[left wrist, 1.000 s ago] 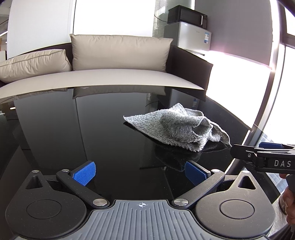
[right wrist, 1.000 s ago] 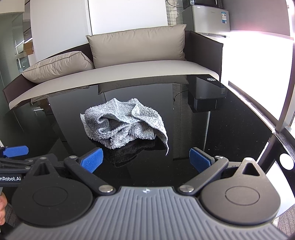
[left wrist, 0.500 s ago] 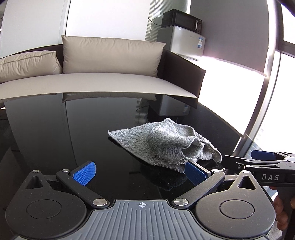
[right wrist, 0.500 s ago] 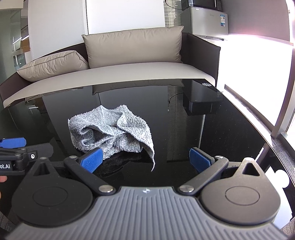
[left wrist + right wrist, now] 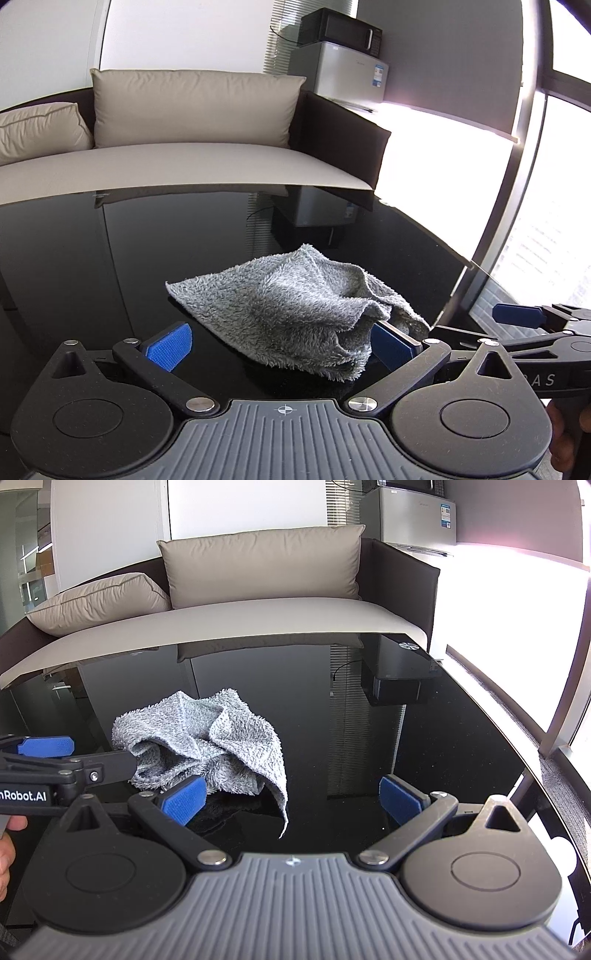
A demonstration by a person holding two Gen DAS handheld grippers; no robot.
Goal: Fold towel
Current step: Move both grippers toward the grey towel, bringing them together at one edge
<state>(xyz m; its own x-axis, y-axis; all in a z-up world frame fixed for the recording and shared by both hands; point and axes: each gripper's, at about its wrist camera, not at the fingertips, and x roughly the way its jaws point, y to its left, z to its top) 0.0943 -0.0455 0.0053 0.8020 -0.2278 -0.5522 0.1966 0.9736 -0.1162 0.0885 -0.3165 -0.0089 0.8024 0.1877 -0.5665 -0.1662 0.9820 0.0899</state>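
Both grippers have crept in on the towel compared to half a second back. The left gripper [image 5: 280, 345] is spread wide with nothing in its grip. Its right blue pad [image 5: 391, 345] now sits right against the near right edge of the towel [image 5: 291, 314], which half a second ago only just reached it. The towel's near hem now lies between the fingers, where a second ago it was well out in front. The left pad [image 5: 170, 345] is just beside the cloth, with bare table in between.

The right gripper [image 5: 293, 799] is also wide open and holding nothing. Its left pad [image 5: 184, 799] overlaps the towel's [image 5: 221, 746] near left bulge in the view; can't tell if it's actually touching. The right pad [image 5: 400, 799] is over bare glass, well apart from the cloth. The towel's hanging corner points down toward the gap between the fingers and sits closer in than before.

From the right wrist view, the left gripper's finger tip [image 5: 110, 764] comes in from the left edge and pokes right up to the towel's left side; earlier it was apart from it. A bit of hand [image 5: 7, 843] shows below it.

The towel itself is a crumpled grey heap on the black glass table [image 5: 110, 266], not folded yet, and its shape looks pretty much unchanged.

Farther back: the beige sofa [image 5: 184, 166] with cushions [image 5: 195, 105], then a small fridge [image 5: 343, 75] with a microwave [image 5: 341, 31] on top, and a bright window [image 5: 554, 221] on the right.
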